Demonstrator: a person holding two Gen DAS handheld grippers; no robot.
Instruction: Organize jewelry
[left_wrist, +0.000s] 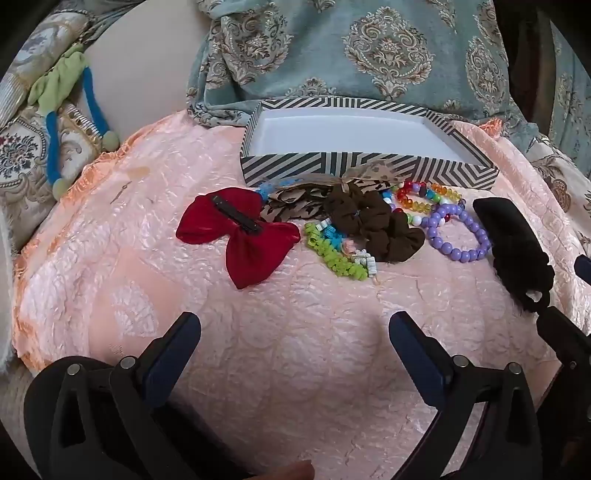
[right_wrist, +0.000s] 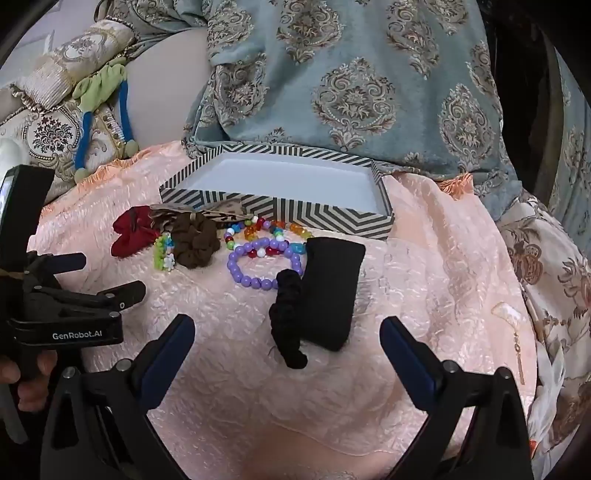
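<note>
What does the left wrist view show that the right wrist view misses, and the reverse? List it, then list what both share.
Only the left wrist view shows the dark clip on the red bow.

Only the right wrist view shows the black scrunchie lying full length beside the black pouch, plus the left hand-held gripper from the side.

Both show the empty striped box, purple bead bracelet, brown scrunchie and pink cloth.

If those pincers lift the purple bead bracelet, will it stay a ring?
Probably not: the purple bead bracelet looks like separate round beads on a string, so it would likely sag. The glossy beads may slip between the right gripper fingers.
</note>
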